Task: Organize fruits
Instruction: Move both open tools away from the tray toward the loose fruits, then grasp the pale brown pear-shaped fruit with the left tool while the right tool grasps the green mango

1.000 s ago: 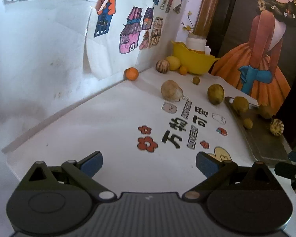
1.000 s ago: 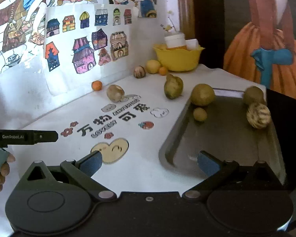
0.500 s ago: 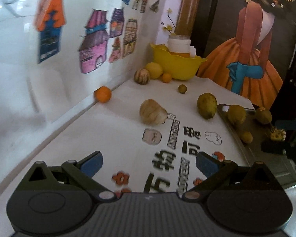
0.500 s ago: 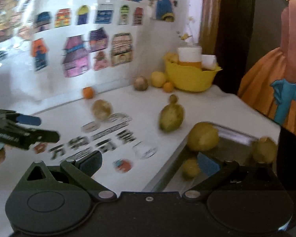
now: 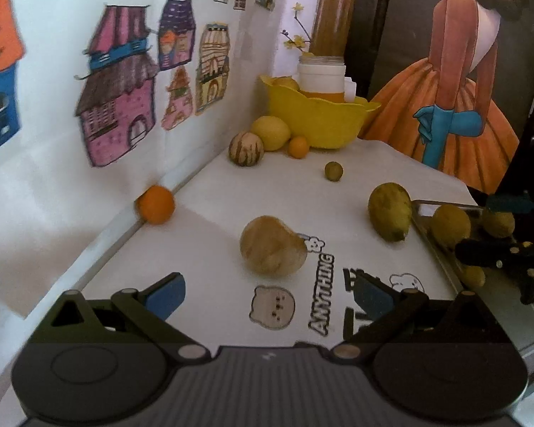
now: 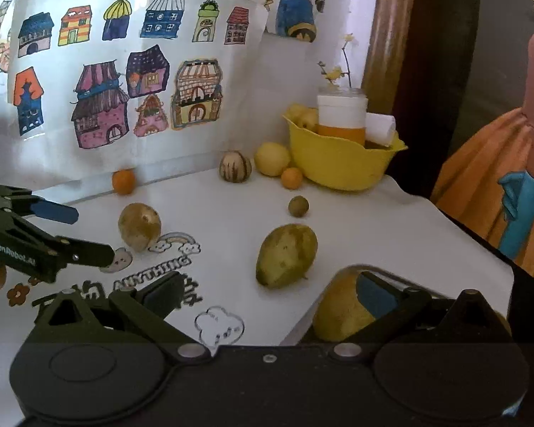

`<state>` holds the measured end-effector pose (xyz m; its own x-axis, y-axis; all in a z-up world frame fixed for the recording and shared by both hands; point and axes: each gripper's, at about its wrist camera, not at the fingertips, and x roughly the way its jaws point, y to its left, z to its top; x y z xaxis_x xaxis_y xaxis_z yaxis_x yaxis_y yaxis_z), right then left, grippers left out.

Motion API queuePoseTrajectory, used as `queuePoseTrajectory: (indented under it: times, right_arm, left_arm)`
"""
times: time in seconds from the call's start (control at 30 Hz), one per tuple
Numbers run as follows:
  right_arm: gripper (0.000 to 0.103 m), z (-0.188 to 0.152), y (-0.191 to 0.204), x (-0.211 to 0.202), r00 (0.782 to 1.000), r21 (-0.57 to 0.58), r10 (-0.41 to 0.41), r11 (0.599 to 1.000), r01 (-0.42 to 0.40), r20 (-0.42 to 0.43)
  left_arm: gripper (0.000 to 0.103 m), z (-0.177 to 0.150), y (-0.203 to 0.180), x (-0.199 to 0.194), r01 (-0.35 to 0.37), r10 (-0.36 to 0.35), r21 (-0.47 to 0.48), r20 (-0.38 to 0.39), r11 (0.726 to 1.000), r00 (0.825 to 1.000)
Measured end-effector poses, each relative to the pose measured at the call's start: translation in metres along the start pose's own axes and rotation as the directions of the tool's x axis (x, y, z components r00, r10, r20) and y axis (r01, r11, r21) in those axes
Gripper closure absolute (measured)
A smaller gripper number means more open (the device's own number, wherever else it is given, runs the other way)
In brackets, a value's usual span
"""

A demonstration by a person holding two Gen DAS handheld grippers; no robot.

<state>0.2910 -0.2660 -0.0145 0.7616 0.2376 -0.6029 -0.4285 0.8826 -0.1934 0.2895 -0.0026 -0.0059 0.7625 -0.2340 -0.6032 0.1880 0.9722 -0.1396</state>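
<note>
The metal tray (image 6: 341, 273) lies largely hidden behind the right gripper (image 6: 267, 293).

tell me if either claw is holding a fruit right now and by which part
Nothing is held. The left claw is open over the table short of the tan pear; the right claw is open, nothing between its fingers.

Left gripper (image 5: 267, 293): I've carried it forward over the desk (image 5: 231, 195); the brown pear (image 5: 272, 245) now sits just at 12 o'clock.
Right gripper (image 6: 267, 293): advanced along the tray (image 6: 384, 272); green pear (image 6: 284, 254) just ahead.
</note>
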Motion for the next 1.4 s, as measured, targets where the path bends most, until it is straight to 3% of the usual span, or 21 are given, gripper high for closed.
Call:
queuePoseTrajectory:
  times: [0.13, 0.4, 0.63, 0.9, 1.4]
  right_arm:
    - [0.001, 0.011, -0.007, 0.016, 1.0, -0.025, 0.002, 1.0, -0.002, 0.011]
    - [0.001, 0.022, -0.016, 0.069, 0.997, -0.017, -0.018, 1.0, 0.017, -0.074]
    - [0.014, 0.028, -0.029, 0.097, 0.994, 0.074, 0.014, 0.997, -0.007, -0.106]
    - [0.031, 0.025, -0.026, 0.11, 0.989, 0.093, 0.049, 0.995, -0.036, -0.138]
    - [0.047, 0.022, -0.027, 0.127, 0.982, 0.115, 0.056, 0.993, -0.036, -0.18]
  left_arm:
    - [0.0, 0.005, -0.002, 0.012, -0.018, 0.017, 0.024, 0.015, 1.0, 1.0]
    - [0.0, 0.016, -0.003, 0.03, -0.07, 0.07, -0.002, 0.031, 0.998, 0.997]
    - [0.002, 0.016, -0.001, 0.044, -0.07, 0.07, 0.007, 0.012, 0.997, 0.997]
    - [0.015, 0.018, -0.001, 0.054, -0.056, 0.056, -0.002, 0.013, 0.998, 0.998]
    - [0.037, 0.018, 0.004, 0.062, -0.001, 0.001, -0.029, 0.0, 1.0, 1.0]
